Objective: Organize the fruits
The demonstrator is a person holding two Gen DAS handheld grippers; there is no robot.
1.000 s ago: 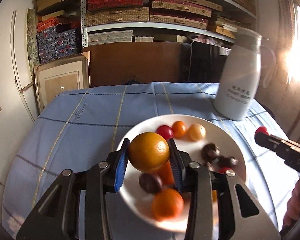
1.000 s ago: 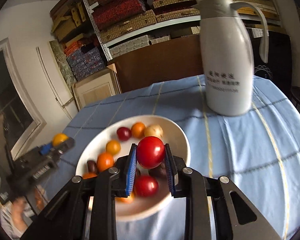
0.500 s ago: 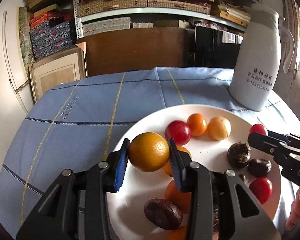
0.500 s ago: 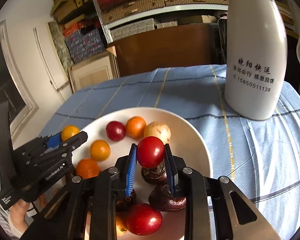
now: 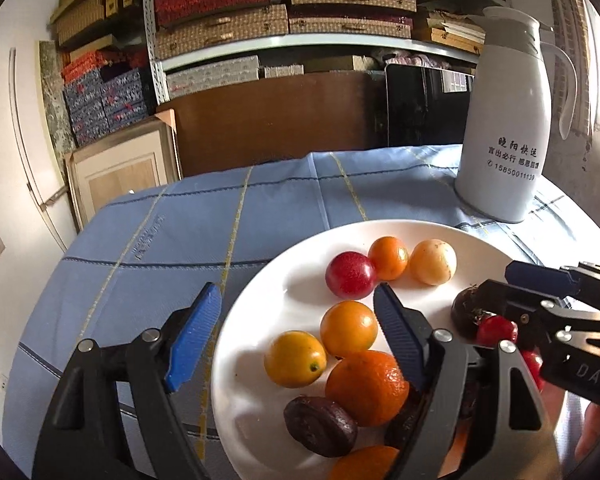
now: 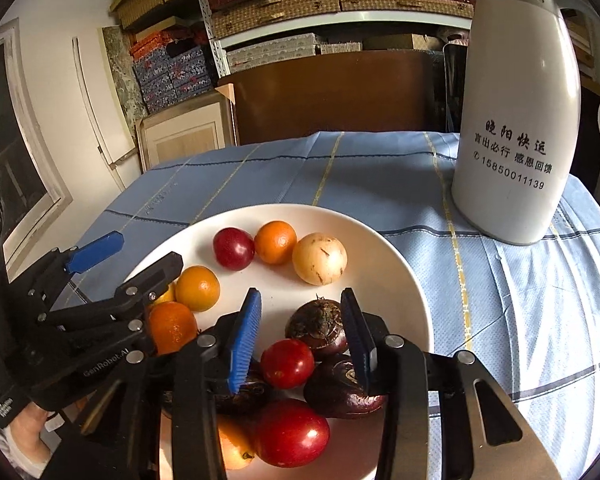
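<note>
A white plate (image 5: 300,276) (image 6: 384,252) on the blue tablecloth holds several fruits: oranges, red tomatoes, a pale round fruit and dark purple fruits. My left gripper (image 5: 296,336) is open and empty, low over the plate's left rim, with a yellow-orange fruit (image 5: 295,358) lying on the plate between its fingers. My right gripper (image 6: 302,338) is open and empty over the plate's near right side, with a small red tomato (image 6: 287,363) lying between its fingers beside a dark fruit (image 6: 318,328). Each gripper shows in the other's view.
A tall white thermos jug (image 5: 508,120) (image 6: 520,120) stands on the table behind and right of the plate. The blue tablecloth (image 5: 172,240) stretches left and back. Shelves with boxes and a framed panel stand behind the table.
Both grippers have come down to the plate and opened. The left has let go of the orange fruit and the right has let go of the red tomato; both now lie on the plate.
</note>
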